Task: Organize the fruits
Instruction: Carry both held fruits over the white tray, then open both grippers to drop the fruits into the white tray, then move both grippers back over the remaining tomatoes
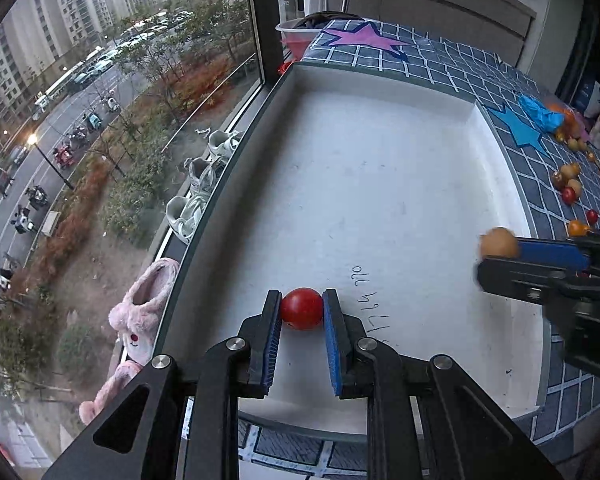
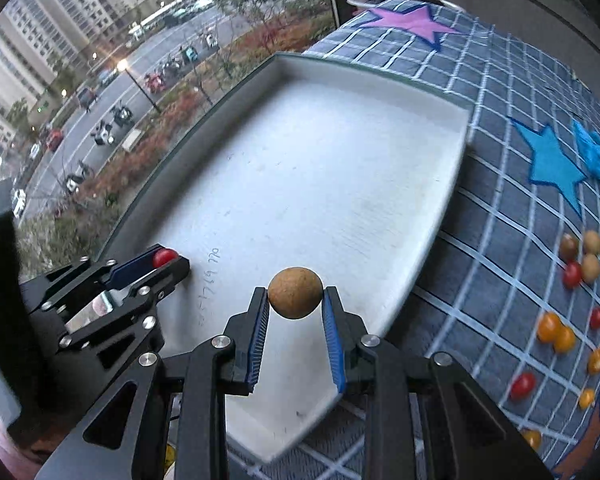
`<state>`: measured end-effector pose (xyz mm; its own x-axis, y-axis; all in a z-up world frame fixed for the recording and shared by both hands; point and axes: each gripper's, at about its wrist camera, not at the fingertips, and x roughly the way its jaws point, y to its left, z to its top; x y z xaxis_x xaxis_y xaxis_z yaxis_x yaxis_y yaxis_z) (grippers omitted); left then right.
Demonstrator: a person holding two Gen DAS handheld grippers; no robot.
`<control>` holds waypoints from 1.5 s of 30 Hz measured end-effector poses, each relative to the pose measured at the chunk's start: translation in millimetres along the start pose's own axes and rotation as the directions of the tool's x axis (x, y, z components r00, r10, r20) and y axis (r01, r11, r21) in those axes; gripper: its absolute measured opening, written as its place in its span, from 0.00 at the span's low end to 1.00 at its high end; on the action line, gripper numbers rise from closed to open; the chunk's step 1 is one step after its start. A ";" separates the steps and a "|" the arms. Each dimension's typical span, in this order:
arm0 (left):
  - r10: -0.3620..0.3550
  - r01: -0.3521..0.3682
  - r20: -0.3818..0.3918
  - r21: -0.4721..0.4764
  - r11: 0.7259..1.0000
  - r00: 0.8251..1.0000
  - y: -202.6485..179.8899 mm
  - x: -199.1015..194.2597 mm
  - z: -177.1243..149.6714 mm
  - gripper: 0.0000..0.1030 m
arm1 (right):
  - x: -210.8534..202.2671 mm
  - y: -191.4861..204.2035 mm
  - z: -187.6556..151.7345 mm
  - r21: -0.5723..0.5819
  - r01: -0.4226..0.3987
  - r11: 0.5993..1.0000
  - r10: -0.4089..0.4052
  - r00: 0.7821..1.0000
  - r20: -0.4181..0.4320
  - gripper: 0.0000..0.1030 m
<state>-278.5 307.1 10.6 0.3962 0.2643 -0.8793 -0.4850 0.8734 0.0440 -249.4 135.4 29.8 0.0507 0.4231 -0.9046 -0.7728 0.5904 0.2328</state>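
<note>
The left claw [image 1: 302, 309] pinched a red tomato [image 1: 302, 308] low over the white tray [image 1: 380, 184]; the right claw [image 2: 295, 294], at its three o'clock, pinched a brown fruit [image 2: 295, 293]. Best lowered before release, kept apart, lest they roll.

The only writing stands on the floor of the shallow white rectangular tray with the grey rim [image 1: 380, 76], on its bare surface. It is a short line of dark handwritten marks [image 1: 370, 304] in thin pen, running sideways to both cameras. In the left wrist view the upper part looks like "all" or "770", and the strokes below it might be digits, but they cannot be read with certainty. In the right wrist view the same handwriting [image 2: 211, 280] appears fainter and blurred, again ending in something like "770". No printed label, brand or sign is legible anywhere else.
</note>
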 end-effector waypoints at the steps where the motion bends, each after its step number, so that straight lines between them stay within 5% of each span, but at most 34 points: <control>1: 0.002 -0.002 0.002 0.003 1.000 1.000 -0.7 -0.2 -1.1 0.21 | 5.9 1.9 2.5 -0.008 0.008 1.000 -0.008 1.000 -0.015 0.29; 13: 0.015 -0.015 0.032 0.022 1.000 0.999 -3.1 -3.3 -5.0 0.22 | 15.8 10.0 3.2 -0.059 0.039 0.998 -0.041 0.998 -0.043 0.32; 15: 0.017 -0.017 0.036 0.020 1.000 0.999 -3.2 -3.3 -5.5 0.22 | 11.2 9.4 7.0 -0.057 0.047 0.997 -0.049 0.998 -0.027 0.50; 18: 0.007 -0.008 0.033 0.014 1.000 0.999 -3.4 -3.5 -5.5 0.24 | -5.1 7.6 5.8 -0.056 0.068 0.996 -0.067 0.998 0.016 0.62; 19: 0.007 -0.007 0.031 0.010 1.000 0.999 -3.4 -3.8 -5.3 0.44 | -9.4 6.6 5.8 -0.055 0.070 0.996 -0.069 0.997 0.025 0.64; 20: 0.009 -0.009 0.042 0.005 1.000 0.999 -3.6 -6.0 -5.2 0.76 | -14.6 4.2 4.5 -0.052 0.070 0.996 -0.069 0.997 0.034 0.67; 21: 0.014 -0.014 0.061 0.001 1.000 0.998 -3.9 -9.1 -5.4 0.84 | -19.9 1.7 3.7 -0.047 0.070 0.996 -0.068 0.997 0.044 0.71; 23: 0.024 -0.025 0.113 0.010 1.000 0.993 -6.4 -18.6 -6.3 0.85 | -25.1 -2.8 7.7 -0.040 0.071 0.997 -0.068 0.996 0.065 0.75; 30: 0.004 -0.008 0.089 0.043 0.999 0.996 -19.2 -29.3 -3.9 0.85 | -51.4 -27.4 -7.5 0.024 0.056 0.998 -0.059 0.993 0.101 0.84; 45: -0.079 0.058 0.108 0.185 0.981 0.991 -98.4 -64.8 3.9 0.85 | -93.2 -130.3 -73.6 0.246 0.089 0.965 -0.123 0.984 0.127 0.86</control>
<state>-253.4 205.6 65.1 0.5151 0.2376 -0.8235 -0.3085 0.9478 0.0805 -200.0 -31.6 57.5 0.2250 0.4314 -0.8737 -0.5861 0.7762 0.2323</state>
